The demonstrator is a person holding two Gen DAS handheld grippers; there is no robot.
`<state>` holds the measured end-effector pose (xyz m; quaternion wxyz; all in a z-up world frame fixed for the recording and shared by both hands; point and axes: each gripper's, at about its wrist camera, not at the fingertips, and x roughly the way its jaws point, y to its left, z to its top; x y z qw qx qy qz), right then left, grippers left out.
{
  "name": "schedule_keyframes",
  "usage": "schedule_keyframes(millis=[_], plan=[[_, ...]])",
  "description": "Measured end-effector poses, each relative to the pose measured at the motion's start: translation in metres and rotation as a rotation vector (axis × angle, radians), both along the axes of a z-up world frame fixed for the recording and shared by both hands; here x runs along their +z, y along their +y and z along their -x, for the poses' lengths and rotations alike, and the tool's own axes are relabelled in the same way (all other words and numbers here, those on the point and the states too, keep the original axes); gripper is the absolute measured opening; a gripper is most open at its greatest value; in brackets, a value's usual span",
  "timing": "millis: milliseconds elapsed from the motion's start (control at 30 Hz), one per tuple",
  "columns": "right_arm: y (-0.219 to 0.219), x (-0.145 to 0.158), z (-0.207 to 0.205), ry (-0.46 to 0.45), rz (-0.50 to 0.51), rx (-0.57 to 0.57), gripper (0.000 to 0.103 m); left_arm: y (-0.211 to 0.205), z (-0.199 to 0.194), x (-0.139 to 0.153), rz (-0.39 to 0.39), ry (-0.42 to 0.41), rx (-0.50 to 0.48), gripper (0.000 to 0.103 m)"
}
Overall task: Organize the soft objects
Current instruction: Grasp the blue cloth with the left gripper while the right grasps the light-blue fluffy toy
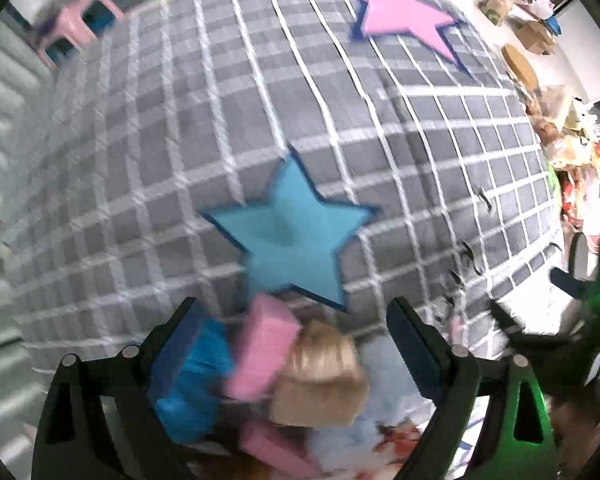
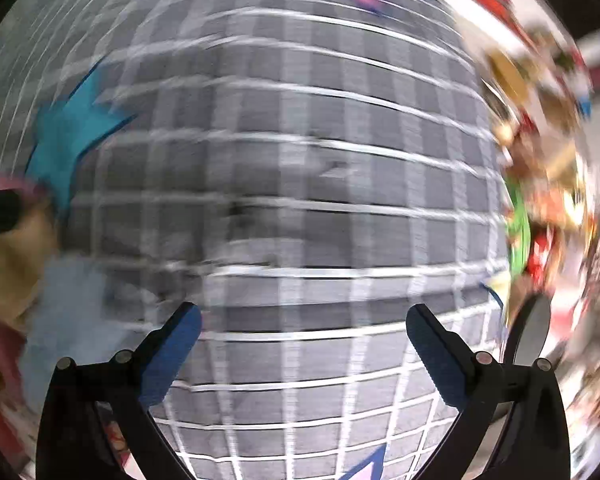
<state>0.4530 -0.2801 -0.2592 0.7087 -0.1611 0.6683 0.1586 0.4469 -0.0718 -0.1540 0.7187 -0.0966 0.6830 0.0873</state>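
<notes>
Left claw [image 1: 296,340] spread wide over a heap of soft blocks, blue [image 1: 192,376], pink [image 1: 260,348], tan [image 1: 320,376], gripping none; pad seems to touch blue, blur hides it. Heap sits at the grid mat's [image 1: 180,140] near edge by the blue star [image 1: 292,236], probably the gathering spot. Right claw [image 2: 304,344] wide, empty above bare mat, heap well off to its left

Soft blocks [image 1: 260,360] piled near on rug [image 1: 180,160], star patch [image 1: 292,236] just beyond, second star [image 1: 404,12] far right, clutter [image 1: 572,152] along right edge
</notes>
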Motion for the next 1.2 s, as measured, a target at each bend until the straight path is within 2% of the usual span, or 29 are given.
schedule_keyframes(millis=[67, 167, 300, 400, 700, 833, 933, 967, 1000, 1033, 1067, 1100, 1133, 1200], plan=[[-0.010, 0.008, -0.011, 0.036, -0.068, -0.056, 0.103, 0.015, 0.003, 0.006, -0.042, 0.015, 0.000, 0.095], [-0.011, 0.013, -0.015, 0.131, -0.175, -0.062, 0.103, 0.042, 0.019, -0.001, -0.036, 0.058, 0.042, 0.095], [0.019, 0.012, 0.018, 0.286, -0.294, -0.027, 0.103, 0.055, 0.038, -0.013, -0.079, 0.125, 0.063, 0.095], [0.046, 0.011, 0.041, 0.365, -0.344, 0.017, 0.103, 0.057, 0.053, -0.023, -0.103, 0.162, 0.055, 0.095], [0.087, -0.011, 0.081, 0.410, -0.310, -0.002, 0.103, 0.060, 0.102, -0.050, -0.099, 0.248, 0.046, 0.095], [0.093, -0.016, 0.082, 0.369, -0.280, 0.004, 0.103, 0.051, 0.111, -0.074, -0.119, 0.295, 0.025, 0.095], [0.105, -0.013, 0.091, 0.302, -0.245, 0.057, 0.097, 0.042, 0.116, -0.090, -0.118, 0.318, 0.007, 0.092], [0.109, -0.011, 0.094, 0.282, -0.236, 0.080, 0.091, 0.034, 0.115, -0.095, -0.114, 0.324, 0.005, 0.086], [0.113, -0.009, 0.096, 0.257, -0.224, 0.105, 0.087, 0.032, 0.116, -0.100, -0.108, 0.332, 0.002, 0.074], [0.116, -0.006, 0.098, 0.232, -0.222, 0.131, 0.075, 0.029, 0.118, -0.103, -0.098, 0.343, 0.003, 0.067], [0.120, -0.002, 0.100, 0.213, -0.222, 0.156, 0.056, 0.025, 0.116, -0.109, -0.076, 0.350, 0.011, 0.056], [0.121, 0.000, 0.100, 0.206, -0.234, 0.187, 0.046, 0.024, 0.117, -0.107, -0.051, 0.339, 0.021, 0.038], [0.126, -0.001, 0.101, 0.221, -0.246, 0.195, 0.040, 0.023, 0.117, -0.108, -0.038, 0.342, 0.022, 0.031], [0.126, -0.002, 0.098, 0.256, -0.280, 0.179, 0.036, 0.018, 0.123, -0.105, -0.054, 0.336, 0.017, 0.020]])
